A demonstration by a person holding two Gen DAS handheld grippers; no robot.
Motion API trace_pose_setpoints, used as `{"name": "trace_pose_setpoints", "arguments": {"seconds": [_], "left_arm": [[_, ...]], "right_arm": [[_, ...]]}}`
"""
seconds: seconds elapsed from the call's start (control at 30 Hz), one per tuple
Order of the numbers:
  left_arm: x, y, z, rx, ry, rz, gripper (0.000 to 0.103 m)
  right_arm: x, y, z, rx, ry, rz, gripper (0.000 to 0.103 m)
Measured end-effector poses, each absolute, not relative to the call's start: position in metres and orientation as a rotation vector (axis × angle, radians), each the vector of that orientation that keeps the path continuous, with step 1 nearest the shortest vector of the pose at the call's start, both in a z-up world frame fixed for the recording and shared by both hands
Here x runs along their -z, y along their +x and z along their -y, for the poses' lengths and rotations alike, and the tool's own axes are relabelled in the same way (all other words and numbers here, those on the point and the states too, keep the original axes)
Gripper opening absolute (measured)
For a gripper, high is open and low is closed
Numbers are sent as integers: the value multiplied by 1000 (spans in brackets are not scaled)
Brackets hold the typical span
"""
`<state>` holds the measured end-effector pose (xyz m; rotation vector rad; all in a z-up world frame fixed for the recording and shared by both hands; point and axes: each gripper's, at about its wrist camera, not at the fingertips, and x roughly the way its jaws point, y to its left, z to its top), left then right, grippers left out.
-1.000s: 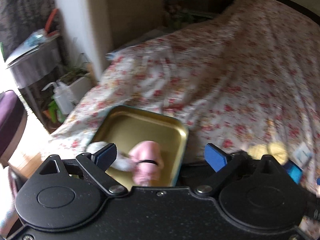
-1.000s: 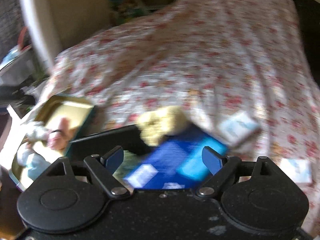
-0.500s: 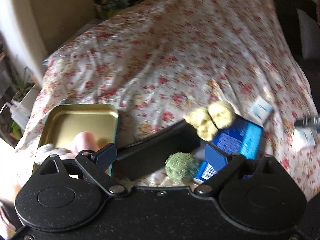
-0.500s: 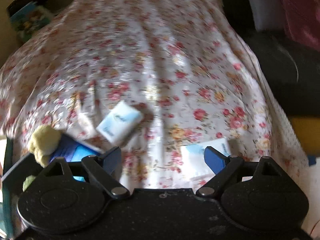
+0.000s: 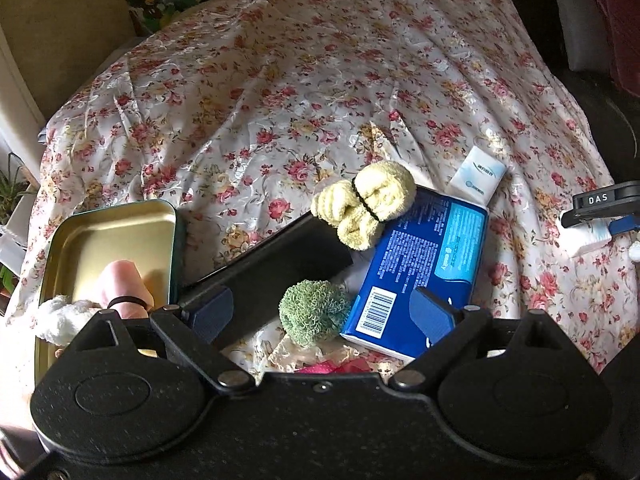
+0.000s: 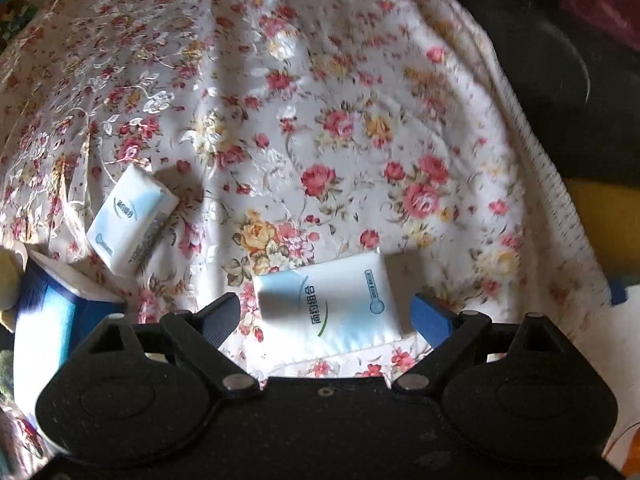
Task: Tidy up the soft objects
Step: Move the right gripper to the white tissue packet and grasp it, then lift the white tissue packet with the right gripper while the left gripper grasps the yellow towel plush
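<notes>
On the floral bed, a green rolled towel (image 5: 313,311) lies between the fingers of my open left gripper (image 5: 322,314). A yellow rolled towel (image 5: 366,203) rests on a blue tissue box (image 5: 424,272) and a black tin lid (image 5: 272,264). A gold tin (image 5: 108,240) at the left holds a pink towel (image 5: 124,286) and a white one (image 5: 60,320). My right gripper (image 6: 326,314) is open, its fingers either side of a white tissue pack (image 6: 330,300). A second tissue pack (image 6: 130,218) lies to its left.
The right gripper's tip (image 5: 600,208) shows at the right edge of the left wrist view, by a tissue pack. The blue box (image 6: 44,312) sits at the left of the right wrist view. Dark furniture (image 6: 560,100) borders the bed's right side. A pink wrapper (image 5: 332,366) lies below the green towel.
Both grippers swung right, away from the gold tin. The left now frames the green towel; the right moved over the bed to the white tissue pack. Both stayed open.
</notes>
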<state>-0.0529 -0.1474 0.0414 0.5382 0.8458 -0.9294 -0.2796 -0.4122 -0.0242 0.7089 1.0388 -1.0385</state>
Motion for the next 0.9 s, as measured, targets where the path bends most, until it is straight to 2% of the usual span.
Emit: {"name": "trace_pose_setpoints", "arguments": {"seconds": [0.17, 0.23, 0.33, 0.6, 0.9], "left_arm": [[-40, -48, 147, 916, 536, -857, 92], [-38, -46, 147, 910, 534, -862, 92], [-37, -44, 147, 903, 532, -868, 92], [-38, -44, 147, 902, 529, -868, 92], [-39, -42, 145, 897, 522, -866, 92]], "right_arm": [[37, -280, 416, 1009, 768, -1072, 91], [40, -281, 417, 1000, 784, -1076, 80], [40, -280, 417, 1000, 785, -1074, 76], [21, -274, 404, 885, 853, -1003, 75], [-18, -251, 350, 744, 787, -945, 76]]}}
